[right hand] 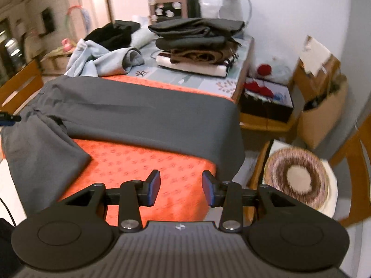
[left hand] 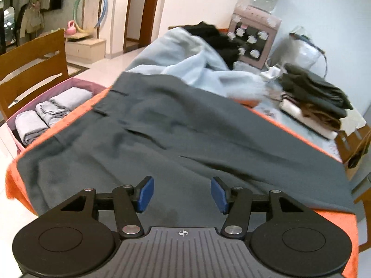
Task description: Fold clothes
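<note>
Dark grey trousers [left hand: 162,139] lie spread over the orange tablecloth [left hand: 334,217]; in the right wrist view the trousers [right hand: 139,115] stretch across the table and one end hangs over the right edge. My left gripper [left hand: 182,194] hovers above the near part of the trousers, its blue pads apart with nothing between them. My right gripper [right hand: 181,191] stands open over bare orange cloth [right hand: 143,162] at the near corner, holding nothing. A light blue garment [left hand: 192,64] and a black one [left hand: 215,39] lie crumpled at the far end.
A pink box [left hand: 14,120] with folded grey clothes [left hand: 46,115] sits left of the table beside a wooden chair [left hand: 32,64]. A stack of folded clothes [right hand: 199,44] rests at the far right. A round patterned cushion [right hand: 296,178] on a chair and cardboard boxes [right hand: 322,106] stand right of the table.
</note>
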Tool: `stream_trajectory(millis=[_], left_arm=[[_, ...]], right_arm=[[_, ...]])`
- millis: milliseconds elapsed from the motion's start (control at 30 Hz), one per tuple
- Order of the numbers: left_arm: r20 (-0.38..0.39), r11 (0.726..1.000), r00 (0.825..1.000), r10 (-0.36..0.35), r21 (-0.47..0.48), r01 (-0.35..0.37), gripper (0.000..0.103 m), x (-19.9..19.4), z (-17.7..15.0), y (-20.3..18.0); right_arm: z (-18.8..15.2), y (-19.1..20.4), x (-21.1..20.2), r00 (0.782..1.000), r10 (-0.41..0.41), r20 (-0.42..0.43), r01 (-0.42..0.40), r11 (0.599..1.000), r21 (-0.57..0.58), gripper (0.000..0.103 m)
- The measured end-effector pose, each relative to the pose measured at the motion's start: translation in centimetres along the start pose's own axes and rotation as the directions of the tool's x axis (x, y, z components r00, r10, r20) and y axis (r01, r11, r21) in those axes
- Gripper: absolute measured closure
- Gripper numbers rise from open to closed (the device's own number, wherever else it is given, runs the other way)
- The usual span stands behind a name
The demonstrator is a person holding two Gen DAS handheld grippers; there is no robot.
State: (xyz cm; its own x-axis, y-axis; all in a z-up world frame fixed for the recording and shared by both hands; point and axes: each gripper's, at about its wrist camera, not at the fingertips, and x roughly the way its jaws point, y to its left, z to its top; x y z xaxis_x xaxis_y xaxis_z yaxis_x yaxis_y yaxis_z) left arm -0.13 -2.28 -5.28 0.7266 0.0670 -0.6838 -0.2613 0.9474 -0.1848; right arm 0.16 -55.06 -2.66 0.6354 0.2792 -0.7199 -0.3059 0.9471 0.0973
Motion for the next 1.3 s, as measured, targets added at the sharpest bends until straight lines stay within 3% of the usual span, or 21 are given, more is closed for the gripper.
stream_trajectory(millis=[133, 233, 500, 667, 767, 867, 967, 1167, 1300], left_arm=[[0.02, 0.999, 0.999, 0.041, -0.033, -0.041, 0.045, -1.6, -3.0, -5.7], [0.006, 0.997, 0.999, 0.053, -0.058, -0.052, 0.045, -3.2, -5.3, -10.0], [0.027, 0.999, 0.999, -0.042, -0.011, 0.042, 0.045, -6.1, -9.9, -21.2], [0.039, 0.996, 0.996, -0.083, 0.042, 0.081, 0.045, -6.3, -11.9, -28.5], [0.049, 0.997, 0.996, -0.075, 0.03, 0.074, 0.046, -5.6, -13.1, -32.7], [0.055, 1.0, 0.998, -0.01, -0.009, 0.01, 0.046, -4.5, -14.3, -36.9], [0.056, 0.995, 0.996, 0.064, -0.08, -0.059, 0.046, -3.8, -15.1, -41.1], [0.053, 0.961, 0.981, 0.186, -0.22, -0.17, 0.046, -2.5, -16.2, -48.3], [0.041, 0.934, 0.967, 0.25, -0.274, -0.23, 0.046, -1.1, -16.3, -51.7]], right_arm=[[1.0, -5.0, 1.2, 0.994, 0.107, 0.015, -0.105, 0.991, -0.083, 0.057], [2.2, -8.0, 2.4, 0.988, 0.155, -0.025, -0.157, 0.972, -0.177, 0.057], [4.9, -14.6, 6.0, 0.97, 0.235, -0.058, -0.241, 0.932, -0.272, 0.057], [6.3, -18.3, 9.2, 0.938, 0.336, -0.083, -0.344, 0.88, -0.328, 0.057], [7.4, -20.8, 12.0, 0.903, 0.412, -0.121, -0.425, 0.818, -0.388, 0.057], [8.6, -23.3, 15.3, 0.864, 0.473, -0.173, -0.497, 0.744, -0.447, 0.057], [10.1, -25.6, 18.8, 0.811, 0.536, -0.236, -0.575, 0.654, -0.492, 0.057], [12.1, -27.8, 25.7, 0.72, 0.595, -0.356, -0.676, 0.485, -0.555, 0.057], [12.0, -27.9, 30.2, 0.668, 0.616, -0.417, -0.72, 0.393, -0.572, 0.057]])
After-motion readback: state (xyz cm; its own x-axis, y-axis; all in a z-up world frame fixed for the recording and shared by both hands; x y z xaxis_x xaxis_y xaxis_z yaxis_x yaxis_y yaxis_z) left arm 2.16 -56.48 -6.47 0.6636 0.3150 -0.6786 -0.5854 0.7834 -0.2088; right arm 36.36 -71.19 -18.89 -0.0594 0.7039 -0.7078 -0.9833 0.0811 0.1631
